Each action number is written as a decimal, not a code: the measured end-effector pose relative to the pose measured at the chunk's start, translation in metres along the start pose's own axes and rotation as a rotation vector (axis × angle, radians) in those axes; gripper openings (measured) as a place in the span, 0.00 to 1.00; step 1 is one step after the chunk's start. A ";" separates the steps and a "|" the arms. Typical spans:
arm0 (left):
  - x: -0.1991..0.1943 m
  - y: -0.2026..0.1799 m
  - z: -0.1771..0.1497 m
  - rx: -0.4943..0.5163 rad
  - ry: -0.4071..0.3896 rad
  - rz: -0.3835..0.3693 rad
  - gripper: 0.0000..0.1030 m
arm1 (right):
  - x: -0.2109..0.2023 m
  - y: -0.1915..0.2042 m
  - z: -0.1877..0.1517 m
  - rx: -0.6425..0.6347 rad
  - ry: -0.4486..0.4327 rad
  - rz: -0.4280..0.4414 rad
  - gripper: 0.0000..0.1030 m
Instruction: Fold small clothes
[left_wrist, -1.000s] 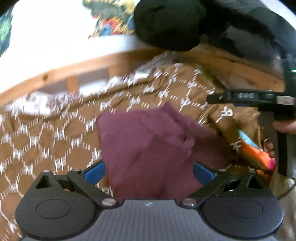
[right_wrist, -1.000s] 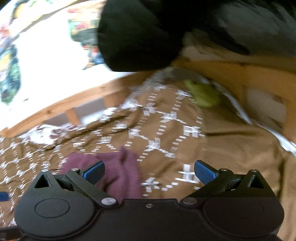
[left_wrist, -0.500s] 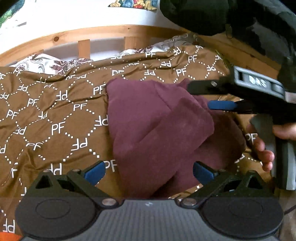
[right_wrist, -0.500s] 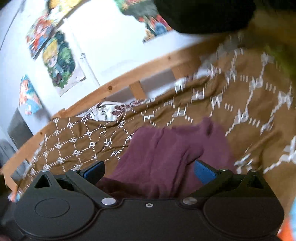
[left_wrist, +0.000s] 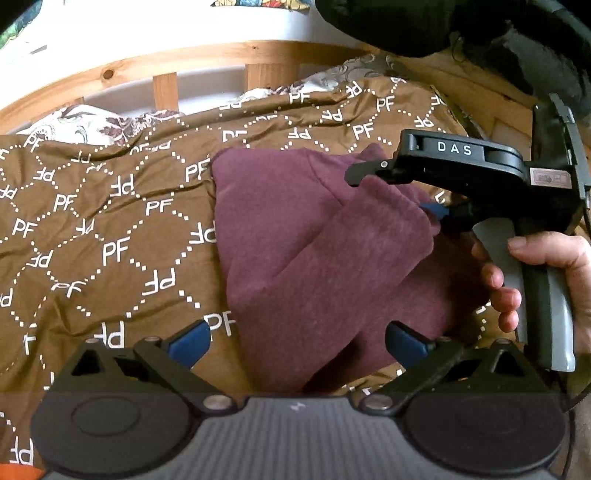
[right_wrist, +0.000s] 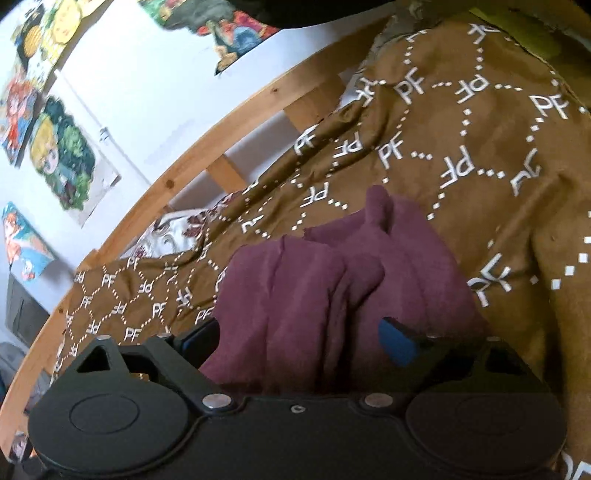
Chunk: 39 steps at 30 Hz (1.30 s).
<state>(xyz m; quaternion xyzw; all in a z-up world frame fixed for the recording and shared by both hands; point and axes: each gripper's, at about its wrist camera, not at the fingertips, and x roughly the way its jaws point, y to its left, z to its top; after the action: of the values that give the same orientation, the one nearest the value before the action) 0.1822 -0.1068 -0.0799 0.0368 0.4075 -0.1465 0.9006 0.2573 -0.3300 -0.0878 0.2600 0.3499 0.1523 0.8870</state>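
A maroon garment (left_wrist: 306, 258) lies partly folded on a brown blanket (left_wrist: 110, 229) printed with white letters. My left gripper (left_wrist: 295, 341) is open just above the garment's near edge, which lies loose between its blue pads (left_wrist: 188, 339). In the left wrist view my right gripper (left_wrist: 395, 194) comes in from the right, held by a hand (left_wrist: 546, 266). Its jaws straddle the raised right flap and are closing. In the right wrist view the bunched garment (right_wrist: 332, 295) fills the gap of the right gripper (right_wrist: 299, 338), whose pads are still apart from the cloth.
A wooden bed rail (left_wrist: 207, 59) runs along the blanket's far side, with a white wall and posters (right_wrist: 59, 158) behind. A floral sheet (left_wrist: 92, 125) shows at the blanket's edge. Dark clothing (left_wrist: 443, 26) hangs at the top right.
My right gripper swung in from the right and down onto the garment's right flap, rolling as it came, and its jaws narrowed a little. The left gripper sank slightly, then held still.
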 end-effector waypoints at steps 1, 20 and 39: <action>0.001 0.000 0.000 -0.001 0.003 0.001 0.99 | 0.000 0.000 -0.001 0.001 0.005 0.006 0.88; -0.027 -0.020 -0.003 0.123 -0.203 0.034 0.71 | 0.004 0.007 -0.004 -0.072 0.028 -0.056 0.41; -0.025 -0.057 0.011 0.106 -0.286 -0.132 0.14 | -0.035 0.046 0.012 -0.381 -0.209 -0.126 0.14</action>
<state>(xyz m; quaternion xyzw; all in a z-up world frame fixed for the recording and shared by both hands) 0.1574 -0.1578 -0.0510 0.0363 0.2685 -0.2306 0.9346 0.2366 -0.3126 -0.0353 0.0799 0.2365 0.1321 0.9593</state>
